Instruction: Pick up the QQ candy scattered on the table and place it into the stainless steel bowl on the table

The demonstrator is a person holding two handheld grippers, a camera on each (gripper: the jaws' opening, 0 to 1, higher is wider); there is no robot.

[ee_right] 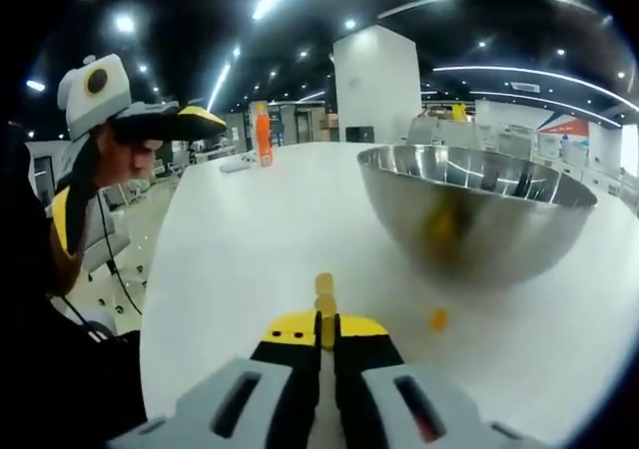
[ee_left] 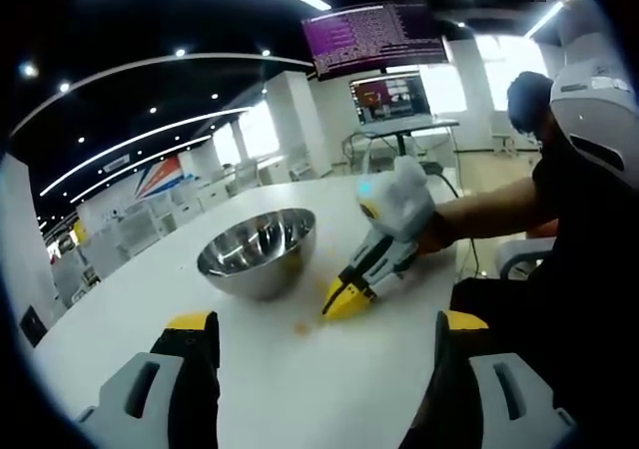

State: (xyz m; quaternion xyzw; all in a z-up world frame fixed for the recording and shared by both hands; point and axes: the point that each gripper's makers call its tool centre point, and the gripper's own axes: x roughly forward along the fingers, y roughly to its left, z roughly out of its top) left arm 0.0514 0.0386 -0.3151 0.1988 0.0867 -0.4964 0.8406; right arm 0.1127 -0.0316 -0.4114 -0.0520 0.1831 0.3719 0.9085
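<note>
The stainless steel bowl (ee_left: 258,254) (ee_right: 479,210) stands upright on the white table (ee_left: 329,389) (ee_right: 240,259). My right gripper (ee_right: 325,331) (ee_left: 346,299) is low on the table beside the bowl, its yellow tips shut on a yellow QQ candy (ee_right: 325,307). A small orange candy (ee_left: 302,327) (ee_right: 437,319) lies loose on the table close to those tips, between them and the bowl. My left gripper (ee_left: 324,324) (ee_right: 190,120) hovers over the near side of the table, jaws wide open with nothing between them.
A person (ee_left: 589,200) sits at the table's right side, one arm holding the right gripper. An orange bottle (ee_right: 263,135) and a small white object (ee_right: 237,165) stand at the far end of the table. Monitors (ee_left: 389,95) stand beyond the table.
</note>
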